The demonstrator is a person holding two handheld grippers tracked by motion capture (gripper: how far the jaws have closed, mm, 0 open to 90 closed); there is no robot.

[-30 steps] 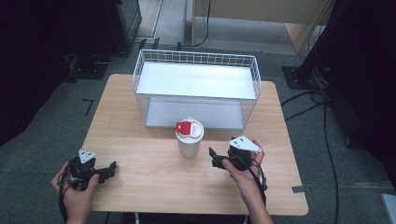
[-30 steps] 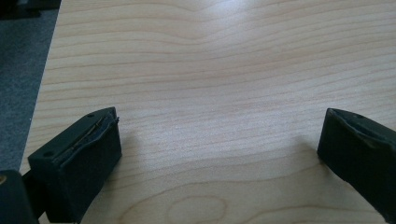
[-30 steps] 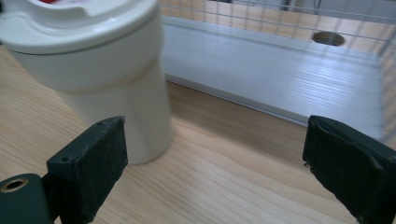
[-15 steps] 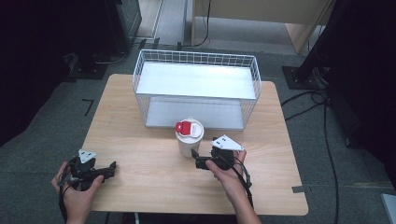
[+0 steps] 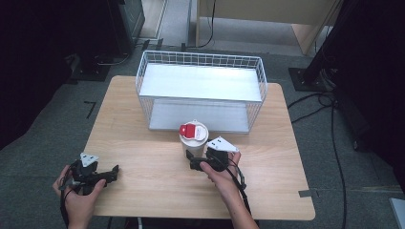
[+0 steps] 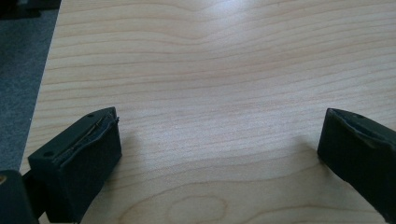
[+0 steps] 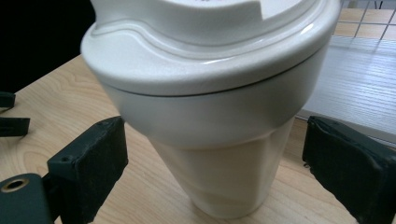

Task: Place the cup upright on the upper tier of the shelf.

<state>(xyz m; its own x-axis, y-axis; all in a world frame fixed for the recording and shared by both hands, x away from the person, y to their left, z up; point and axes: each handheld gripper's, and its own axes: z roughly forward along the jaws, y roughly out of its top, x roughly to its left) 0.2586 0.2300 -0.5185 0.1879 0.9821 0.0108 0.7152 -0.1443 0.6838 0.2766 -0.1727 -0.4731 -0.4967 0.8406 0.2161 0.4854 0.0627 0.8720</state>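
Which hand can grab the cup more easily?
Right. The right gripper has its open jaws either side of the cup; the left gripper sits far off over bare table.

cream cup (image 7: 219,154), red-capped lid (image 5: 191,130), white wire basket (image 5: 200,59)

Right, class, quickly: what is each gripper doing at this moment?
Left gripper: open, nothing between its jaws.
Right gripper: open, jaws either side of the cup, not gripping.

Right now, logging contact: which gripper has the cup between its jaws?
The right gripper: its open jaws flank the cup, not yet touching. The left gripper is open over bare table.
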